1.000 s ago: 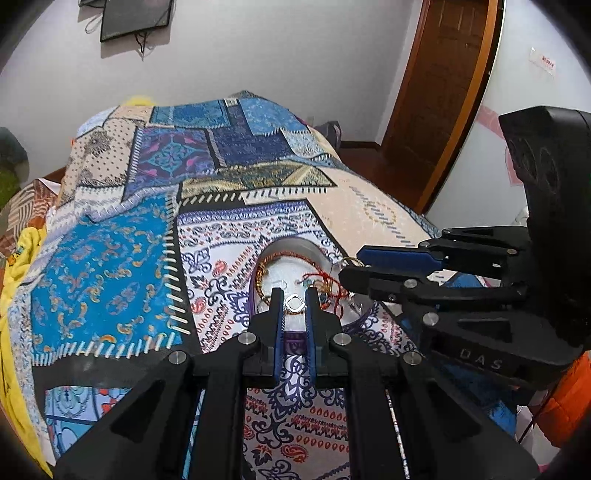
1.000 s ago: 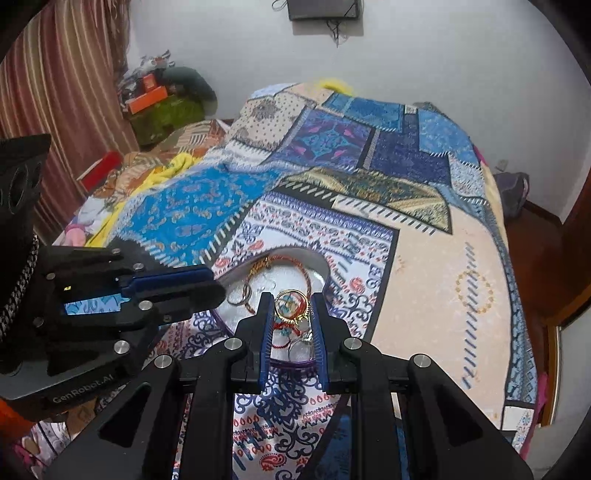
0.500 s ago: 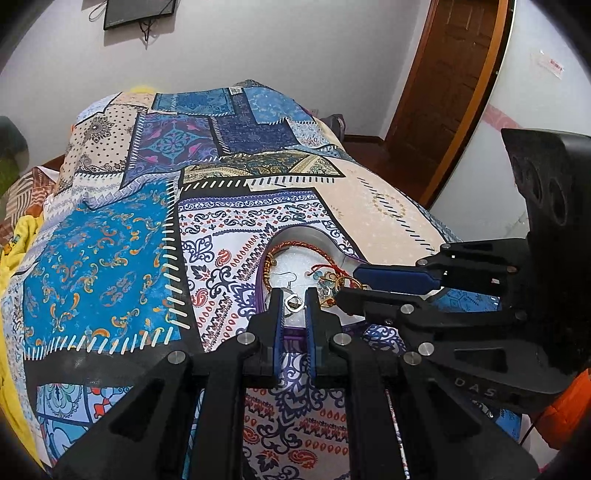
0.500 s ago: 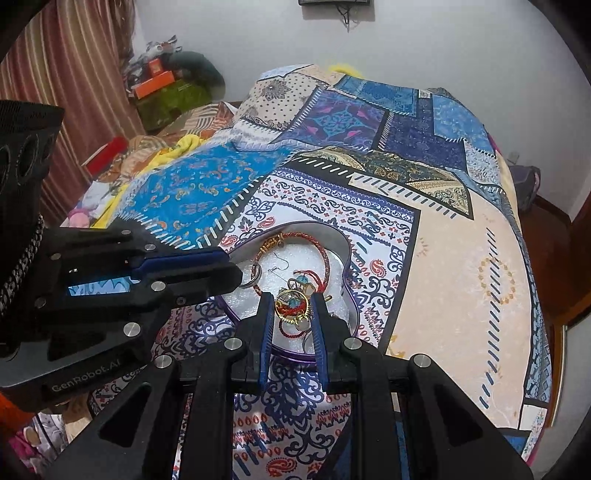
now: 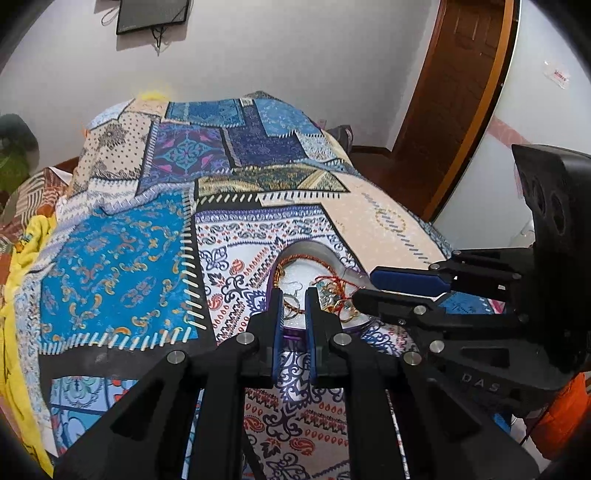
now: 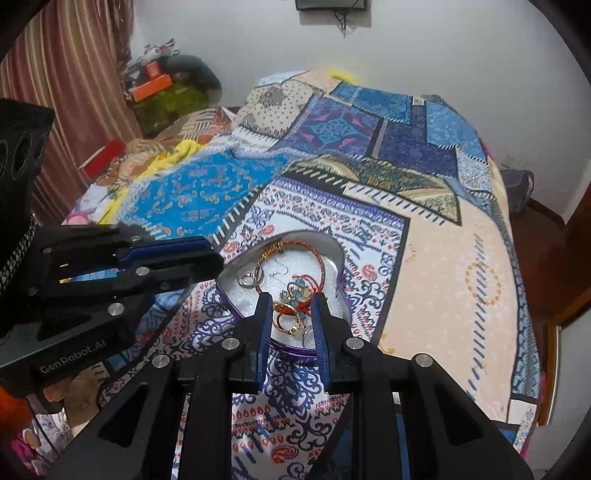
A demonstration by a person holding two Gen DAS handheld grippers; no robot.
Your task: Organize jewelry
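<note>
Since half a second ago the right gripper [image 6: 290, 317] has spread its fingers: the round red-and-blue enamel piece that sat pinched between them now lies loose among the gold rings [image 6: 286, 320] in the heart-shaped tin [image 6: 334, 254], and the gap between the blue pads is plainly wider, with nothing clamped. The left gripper [image 5: 294, 306] has barely shifted; its fingers stand a little apart, tips at the near rim of the same tin [image 5: 320, 253], with a hook earring [image 5: 291, 289] seen in the gap. Whether they touch anything there cannot be told.

The tin rests on a patchwork bedspread [image 6: 436, 266] and holds a tangle: a red-and-gold bangle [image 6: 295, 246] along the far wall, two silver rings [image 6: 249, 279] at the left, and red thread and turquoise beads in the middle. From the left wrist view the right gripper reaches in from the side over the tin's right half, so the two tools crowd the same small opening.

The left gripper's body reads "GenRobot.AI" [image 6: 72, 359] in the right wrist view; "DAS" [image 5: 480, 383] shows on the right gripper's body in the other.

The bedspread lies open beyond the tin and to either side. Its right edge drops toward a wooden door [image 5: 454, 96]; on the other side lie a yellow cloth [image 5: 22, 266], a striped curtain [image 6: 62, 81] and a heap of boxes [image 6: 159, 83]. A dark screen [image 5: 153, 15] hangs on the far wall.
</note>
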